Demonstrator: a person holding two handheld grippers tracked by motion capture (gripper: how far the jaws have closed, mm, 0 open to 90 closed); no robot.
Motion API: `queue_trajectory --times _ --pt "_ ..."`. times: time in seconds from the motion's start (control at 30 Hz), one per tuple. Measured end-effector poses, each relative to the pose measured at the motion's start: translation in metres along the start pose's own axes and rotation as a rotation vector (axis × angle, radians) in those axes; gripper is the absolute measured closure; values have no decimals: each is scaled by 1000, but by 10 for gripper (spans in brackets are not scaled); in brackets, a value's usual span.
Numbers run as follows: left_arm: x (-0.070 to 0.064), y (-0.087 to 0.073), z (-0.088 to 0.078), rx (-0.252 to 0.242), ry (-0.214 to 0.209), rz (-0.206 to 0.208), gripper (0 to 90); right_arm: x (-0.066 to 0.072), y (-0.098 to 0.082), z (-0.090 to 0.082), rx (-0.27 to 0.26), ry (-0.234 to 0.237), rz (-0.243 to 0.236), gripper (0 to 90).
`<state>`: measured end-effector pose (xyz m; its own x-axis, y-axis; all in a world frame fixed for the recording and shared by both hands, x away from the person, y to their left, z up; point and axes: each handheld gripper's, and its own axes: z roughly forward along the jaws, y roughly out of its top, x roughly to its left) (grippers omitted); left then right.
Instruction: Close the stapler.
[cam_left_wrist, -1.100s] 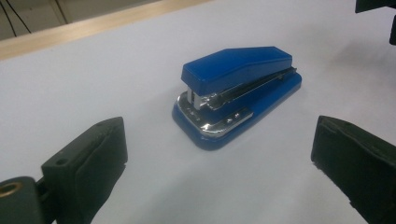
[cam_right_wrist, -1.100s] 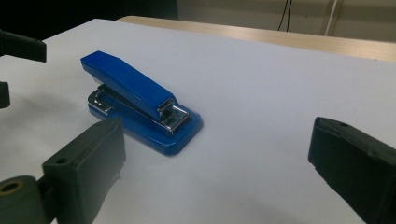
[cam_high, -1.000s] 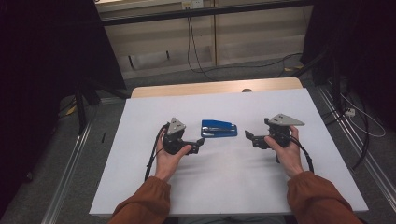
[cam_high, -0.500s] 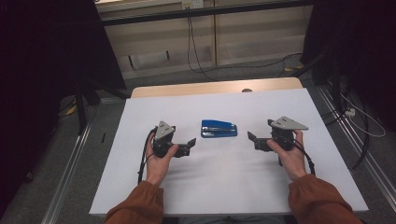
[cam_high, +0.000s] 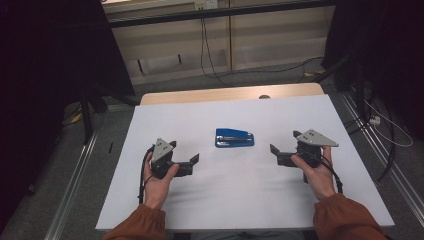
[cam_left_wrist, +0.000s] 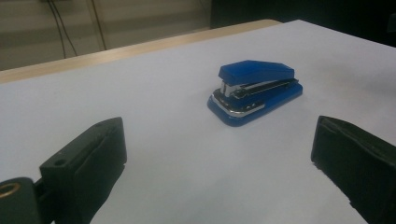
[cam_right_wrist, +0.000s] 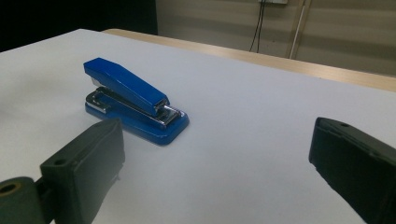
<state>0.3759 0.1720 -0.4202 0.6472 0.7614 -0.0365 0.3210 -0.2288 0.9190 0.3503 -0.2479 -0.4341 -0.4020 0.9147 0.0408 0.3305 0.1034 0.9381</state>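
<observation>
1. Nearest the person, the left gripper (cam_high: 185, 160) sat low over the white tabletop (cam_high: 240, 200), jaws spread wide with nothing between them.
2. Across from it, the right gripper (cam_high: 284, 150) was likewise wide open and empty, aimed inward.
3. Farther out, between the two and apart from both, the blue stapler (cam_high: 234, 137) lay flat on the tabletop, closed.
4. Beyond it ran the bare wooden edge (cam_high: 230, 94).

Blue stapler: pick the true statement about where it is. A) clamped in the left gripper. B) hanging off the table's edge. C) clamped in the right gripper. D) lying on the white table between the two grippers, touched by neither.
D: the stapler lies flat on the white table, with the left gripper and the right gripper open on either side, both apart from it.
</observation>
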Motion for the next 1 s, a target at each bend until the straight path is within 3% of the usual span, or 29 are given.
queue_trajectory --times 0.1,0.2,0.3,0.43,0.53,0.63,1.0 --pt "0 -2 -6 -5 18 -11 36 0 -2 -4 -10 -5 4 29" --pt "0 -2 -12 -14 30 13 36 1 -1 -9 -18 -7 11 29" --pt "0 -4 -18 -17 25 4 36 1 0 -15 -29 -23 11 27" --pt "-1 -5 -27 -20 53 35 36 -1 -5 -21 -9 -49 -11 26" --pt "0 -4 -34 -40 37 1 35 -3 -9 -25 -4 -65 -15 25" --pt "2 -7 -40 -41 54 18 35 -4 -10 -32 -23 -78 -7 24" --pt "6 -21 -62 -39 89 -7 35 -8 -17 -57 -74 -139 19 12"
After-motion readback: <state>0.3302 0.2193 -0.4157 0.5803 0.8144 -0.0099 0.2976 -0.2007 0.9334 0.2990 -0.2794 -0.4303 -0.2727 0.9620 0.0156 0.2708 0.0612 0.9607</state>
